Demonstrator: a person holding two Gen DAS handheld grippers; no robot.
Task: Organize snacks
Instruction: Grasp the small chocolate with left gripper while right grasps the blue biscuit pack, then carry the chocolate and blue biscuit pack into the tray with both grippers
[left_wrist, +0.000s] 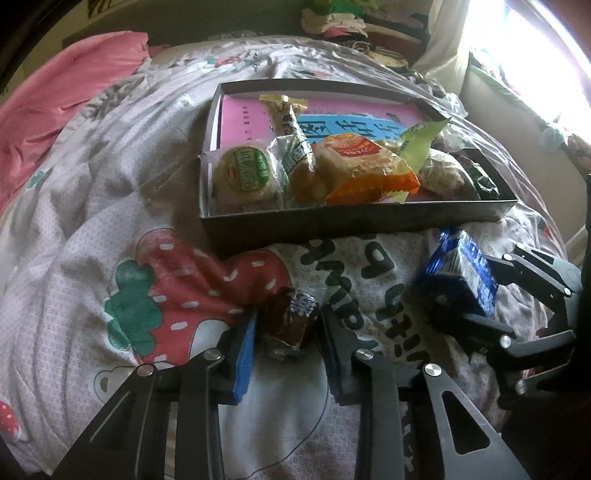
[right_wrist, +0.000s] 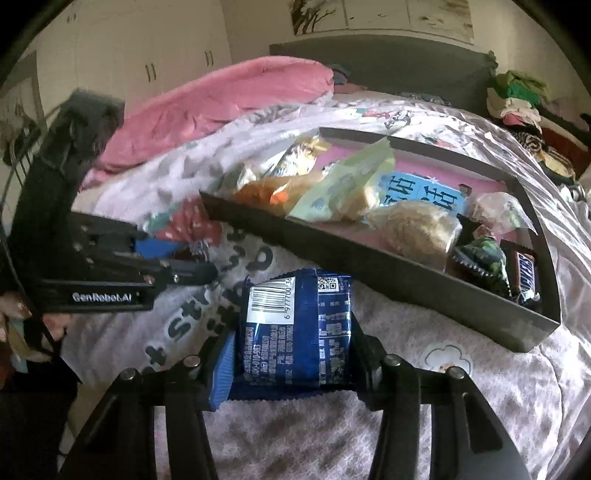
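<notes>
**Two Snacks Gripped Just Short of the Box**

Between the fingers of the left gripper (left_wrist: 286, 332) a small brown snack (left_wrist: 291, 321) is clamped, low over the quilt. In the right gripper (right_wrist: 293, 354) a blue packet (right_wrist: 295, 328) is held across its width, the pads pressed against both sides and the barcode turned upward. Both snacks are found just in front of the dark box (left_wrist: 354, 218), whose near wall stands close ahead.

The step in hand is judged to be the lift into the box. It is best done with each snack raised clear of the near wall before it is carried forward, and set down where bare pink lining is seen, at the back, since the front is already crowded with wrapped snacks. The blue packet should not be squeezed harder; its wrapper looks easily crushed.

The box is rested on a soft printed quilt (left_wrist: 110, 221), so it may tip if pushed. A pink blanket (right_wrist: 221, 96), a grey headboard (right_wrist: 369, 62) and white cupboards (right_wrist: 147, 44) are seen beyond.
</notes>
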